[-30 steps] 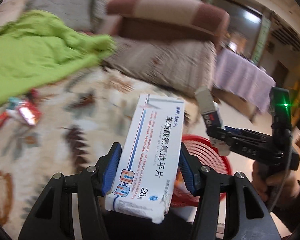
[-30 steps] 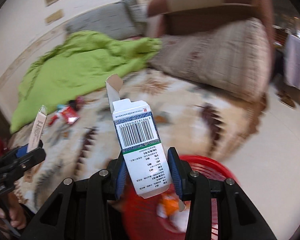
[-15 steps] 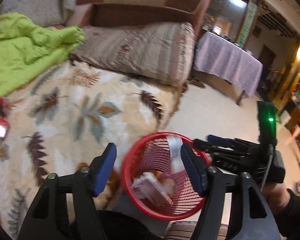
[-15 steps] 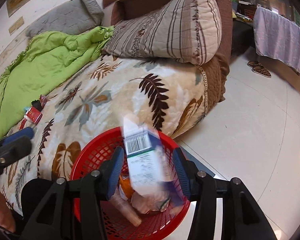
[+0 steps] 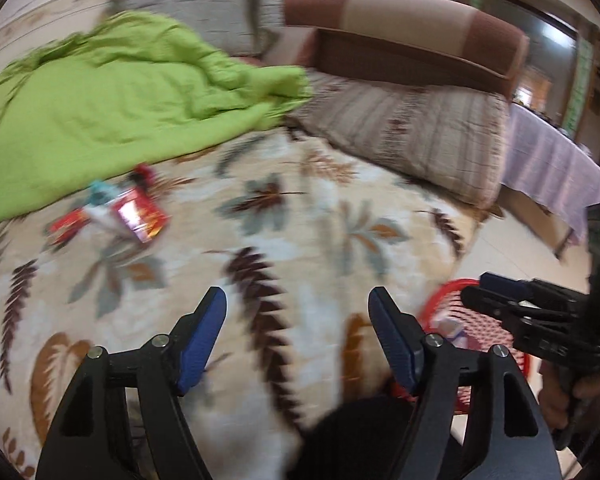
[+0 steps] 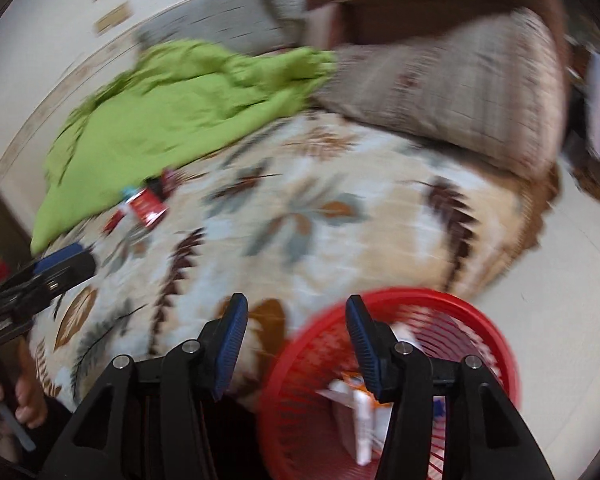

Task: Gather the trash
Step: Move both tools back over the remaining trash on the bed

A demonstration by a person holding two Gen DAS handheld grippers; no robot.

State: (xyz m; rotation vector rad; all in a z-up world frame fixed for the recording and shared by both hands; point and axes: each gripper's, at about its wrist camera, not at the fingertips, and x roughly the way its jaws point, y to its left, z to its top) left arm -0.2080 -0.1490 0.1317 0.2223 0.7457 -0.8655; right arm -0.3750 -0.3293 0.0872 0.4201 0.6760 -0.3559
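My left gripper [image 5: 297, 294] hovers over the leaf-patterned bedspread [image 5: 324, 216]; its jaws are opening and nothing is between them. My right gripper [image 6: 297, 299] is open and empty, just left of the red mesh basket [image 6: 404, 294]. White cartons [image 6: 360, 408] and other trash lie inside that basket. In the left wrist view the basket [image 5: 454, 286] shows at the right, partly behind my right gripper [image 5: 476, 290]. A small heap of red and white wrappers [image 5: 140, 218] lies farther up the bedspread beside the green blanket; the right wrist view shows these wrappers [image 6: 148, 206] too.
A crumpled green blanket [image 5: 112, 96] covers the bed's left side. A striped pillow [image 5: 412, 136] and a brown headboard [image 5: 400, 28] lie beyond. A table with a lilac cloth [image 5: 552, 168] stands at the right. Pale floor [image 6: 560, 260] surrounds the basket.
Both cartons left the jaws and fell into the red basket. Both grippers opened wider. Both views then swung from the basket back toward the bed.
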